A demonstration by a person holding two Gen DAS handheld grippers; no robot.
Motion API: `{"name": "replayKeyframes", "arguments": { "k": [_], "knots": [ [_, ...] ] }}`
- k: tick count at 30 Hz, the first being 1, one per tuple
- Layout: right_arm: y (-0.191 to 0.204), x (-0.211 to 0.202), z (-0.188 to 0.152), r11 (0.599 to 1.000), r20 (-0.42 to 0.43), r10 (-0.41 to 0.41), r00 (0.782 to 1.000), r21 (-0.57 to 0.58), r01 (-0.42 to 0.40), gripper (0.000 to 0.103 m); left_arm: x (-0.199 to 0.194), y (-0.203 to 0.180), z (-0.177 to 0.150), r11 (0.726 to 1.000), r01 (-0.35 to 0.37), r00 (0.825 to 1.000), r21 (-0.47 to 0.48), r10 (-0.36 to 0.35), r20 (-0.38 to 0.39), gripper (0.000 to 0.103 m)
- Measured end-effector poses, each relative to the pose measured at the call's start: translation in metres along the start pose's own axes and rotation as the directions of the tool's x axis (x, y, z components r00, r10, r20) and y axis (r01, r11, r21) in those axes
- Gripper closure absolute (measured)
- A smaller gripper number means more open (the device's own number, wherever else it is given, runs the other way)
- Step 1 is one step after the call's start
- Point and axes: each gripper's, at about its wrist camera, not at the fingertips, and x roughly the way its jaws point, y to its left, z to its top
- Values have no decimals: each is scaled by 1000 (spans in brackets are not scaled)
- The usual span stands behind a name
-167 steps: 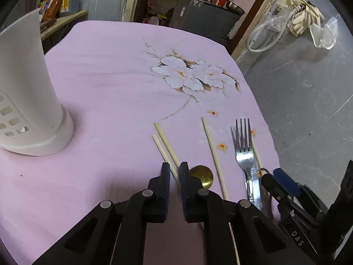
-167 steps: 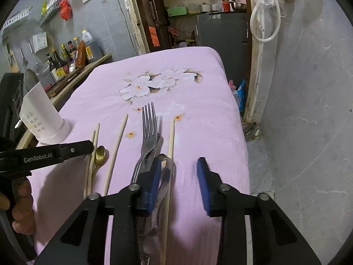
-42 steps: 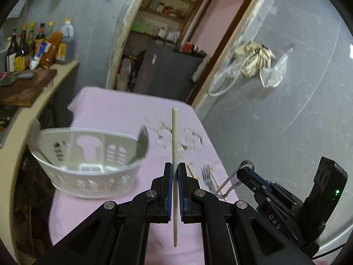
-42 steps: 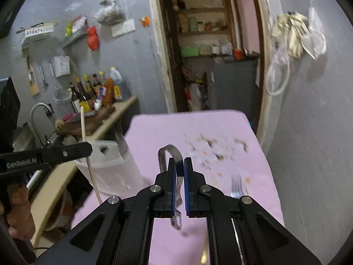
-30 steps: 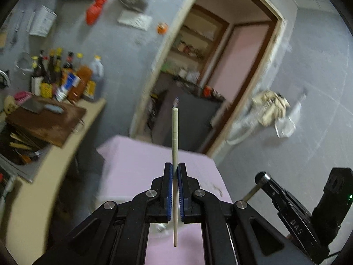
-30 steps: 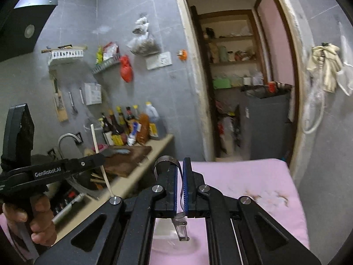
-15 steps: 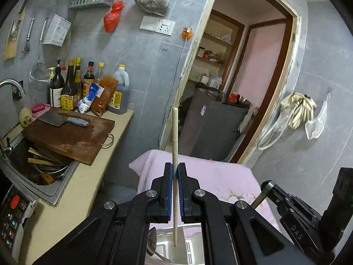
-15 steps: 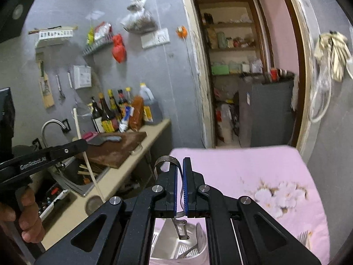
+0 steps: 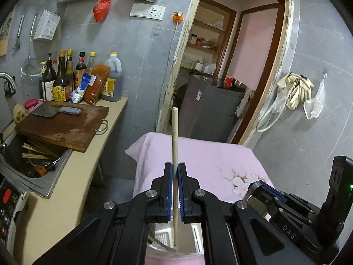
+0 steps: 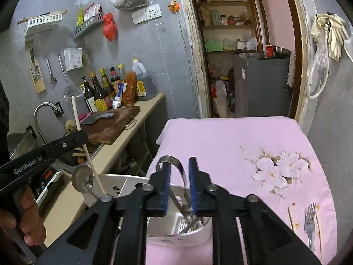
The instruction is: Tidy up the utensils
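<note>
My left gripper [image 9: 175,168] is shut on a pale chopstick [image 9: 175,132] held upright, its lower tip just inside the white utensil holder [image 9: 164,237]. In the right wrist view that chopstick [image 10: 76,114] slants down into the holder [image 10: 192,236] beside a standing spoon [image 10: 80,181]. My right gripper [image 10: 179,172] hangs over the holder and its jaws are opening. The looped metal tongs [image 10: 176,163] stand between them, lower end down in the holder, and the pads no longer press on them. A fork [image 10: 310,223] and two chopsticks [image 10: 291,218] lie on the pink tablecloth [image 10: 220,137].
A counter [image 9: 88,154] runs along the left with a cutting board [image 9: 66,128], a cleaver, bottles [image 9: 66,77] and a sink [image 9: 28,163]. A grey cabinet [image 10: 260,84] stands in the doorway behind the table. A person's hand [image 10: 26,216] grips the left tool.
Both grippers have sunk toward the holder, which now shows below them. The right jaws have parted from the tongs. The left gripper stays shut on the chopstick.
</note>
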Motion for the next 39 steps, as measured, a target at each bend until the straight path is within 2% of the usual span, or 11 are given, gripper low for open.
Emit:
{"name": "replayKeyframes", "arguments": {
  "k": [6,8,10,13,15,17,21,26,31,34,39],
  "knots": [
    [5,-12,-2,999,-13,12,1000,-36,-12,70,3,4,-6,1000,-22,997,9,23,-76,96],
    [4,-14,-5,999,-20,20,1000,-27,-20,69,2,5,-9,1000,-12,995,-2,11,-95,90],
    [2,-17,-5,999,-25,28,999,-14,-29,69,0,6,-11,1000,-10,995,-12,8,-100,75],
    [-2,-26,-7,999,-6,40,999,3,-40,69,-6,7,-15,999,-4,995,-33,1,-99,69],
    [-5,-36,-8,999,20,37,999,11,-37,65,-10,6,-17,999,-15,995,-35,11,-100,67],
    [-8,-46,-8,999,54,33,998,24,-34,55,-13,4,-18,999,-18,995,-36,15,-95,62],
    [-23,-66,-5,999,98,1,995,49,-5,54,-23,-4,-20,999,-26,998,-38,23,-65,48],
    [-47,-89,-3,996,144,-56,988,76,45,37,-32,-23,-22,999,-35,999,-17,35,-34,33],
    [-73,-116,-5,989,200,-128,971,94,111,18,-43,-50,-29,998,-55,998,21,54,24,10],
    [-90,-134,-8,983,233,-174,957,97,156,7,-50,-71,-36,997,-61,995,40,57,85,5],
    [-122,-161,-14,968,257,-247,934,104,228,2,-54,-108,-47,997,-31,992,65,22,127,3]
  ]
}}
